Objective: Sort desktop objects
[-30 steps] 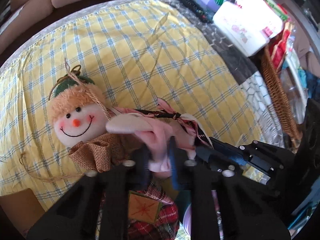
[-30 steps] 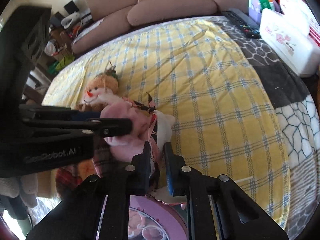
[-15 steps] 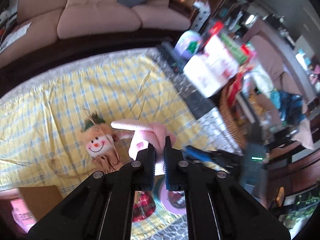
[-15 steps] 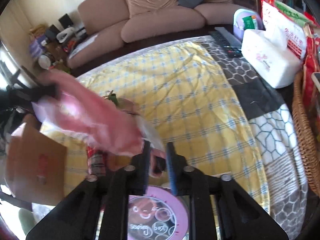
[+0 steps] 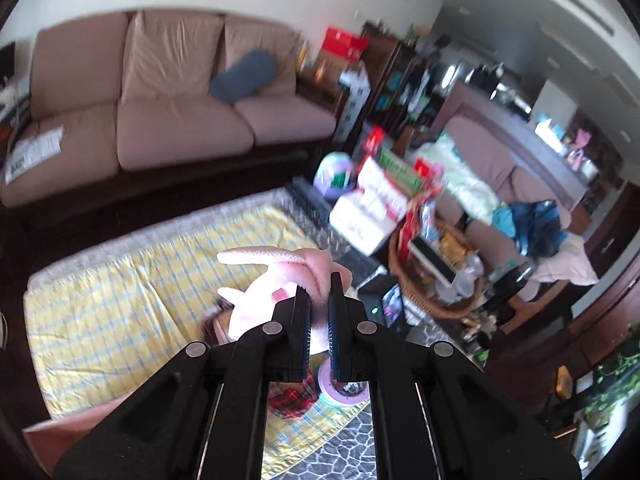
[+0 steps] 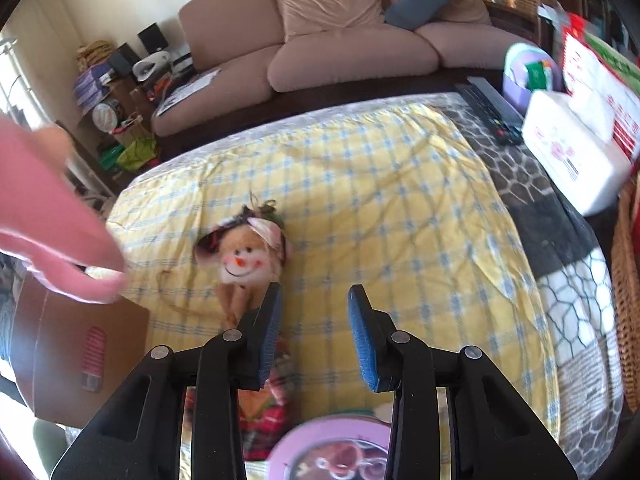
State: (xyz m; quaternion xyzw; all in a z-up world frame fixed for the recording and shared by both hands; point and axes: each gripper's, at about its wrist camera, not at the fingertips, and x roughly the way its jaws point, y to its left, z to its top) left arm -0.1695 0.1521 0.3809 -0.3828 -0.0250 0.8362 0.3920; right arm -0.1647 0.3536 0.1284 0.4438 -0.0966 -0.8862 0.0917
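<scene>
Left tongs (image 5: pixel 319 300) pinched narrow on the pink plush toy (image 5: pixel 280 280), gripping a fold near its ear. The toy hangs clear above the counter, over the yellow checked cloth (image 5: pixel 120 300). In the right wrist view the same toy shows as a pink blur at 9 o'clock, well above the surface.

Right tongs (image 6: pixel 314 320) are opening, nothing between the pads; the gap frames bare cloth. The snowman doll (image 6: pixel 244 260) lies on its back on the cloth, head toward 12 o'clock, just off the left pad at 11 o'clock from the tong tips. Its plaid lower half runs down under the tongs.

A round pink tin (image 6: pixel 332 452) sits at 6 o'clock, near the doll's plaid part; whether they touch cannot be told. A brown cardboard box (image 6: pixel 80 352) sits at 8 o'clock off the cloth edge. A wicker basket (image 5: pixel 436 276) stands at 3 o'clock in the left view, crowded with packets.

Step in hand, by judgement: the pink toy is lifted and in transit to a sorting spot. Which container is meant is not evident.

Next move likely calls for carrying the toy over a container and releasing it. The right tongs seem ready to drop onto the snowman doll, needing a shift toward 11 o'clock to straddle it.
</scene>
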